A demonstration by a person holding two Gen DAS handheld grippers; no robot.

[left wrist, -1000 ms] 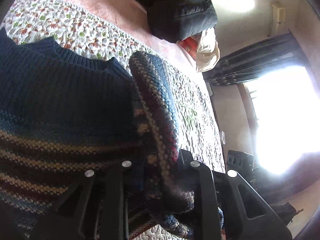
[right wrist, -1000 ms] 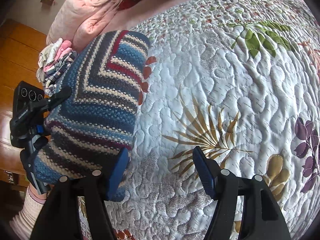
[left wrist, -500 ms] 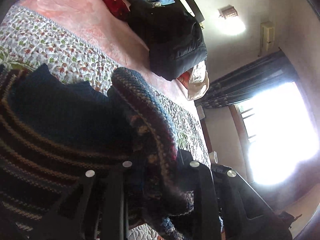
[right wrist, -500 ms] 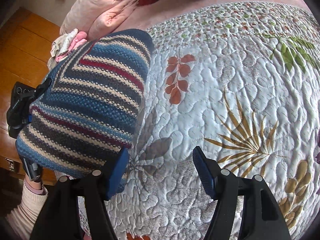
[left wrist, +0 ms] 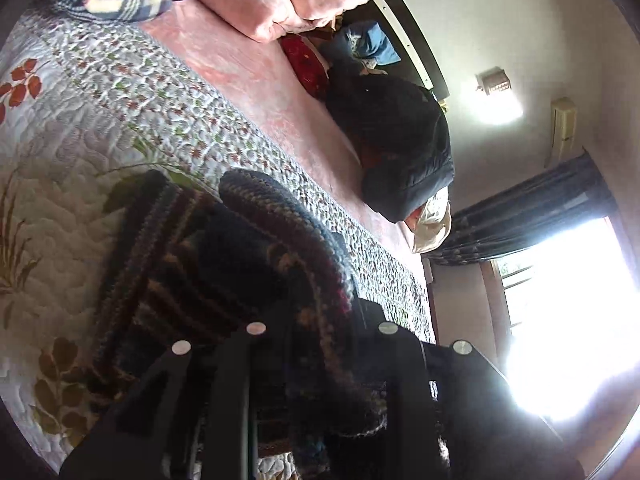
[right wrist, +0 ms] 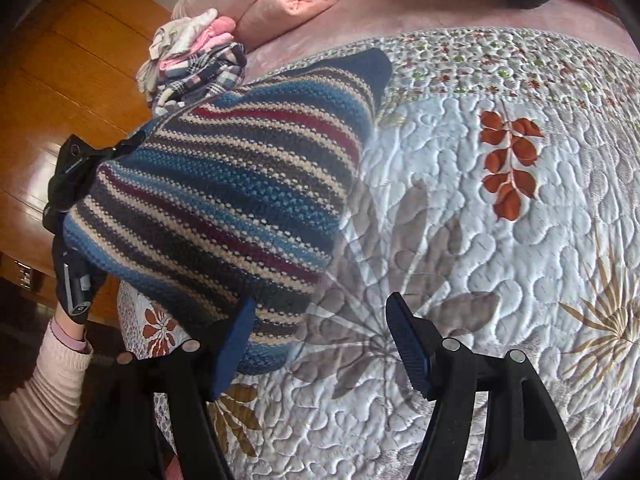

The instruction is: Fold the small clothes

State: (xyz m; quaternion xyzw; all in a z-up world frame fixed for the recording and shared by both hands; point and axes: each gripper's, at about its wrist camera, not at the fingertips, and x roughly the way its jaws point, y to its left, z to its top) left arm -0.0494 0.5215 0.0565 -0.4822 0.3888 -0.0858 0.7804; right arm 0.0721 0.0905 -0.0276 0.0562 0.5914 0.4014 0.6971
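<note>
Lifted higher than a moment ago, the sweater [right wrist: 224, 200] now hangs folded over my left tool [left wrist: 320, 360], which pinches it above the bed's [right wrist: 500, 260] left edge near the pillow [right wrist: 280, 0]. My right tool [right wrist: 320, 340] hovers just beside it, spread and holding nothing.

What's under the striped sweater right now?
The striped sweater, held up by the left gripper, hangs over the floral quilt, which shows below its lower edge. The quilt directly beneath it is covered. Behind it sits a small clothes pile.
</note>
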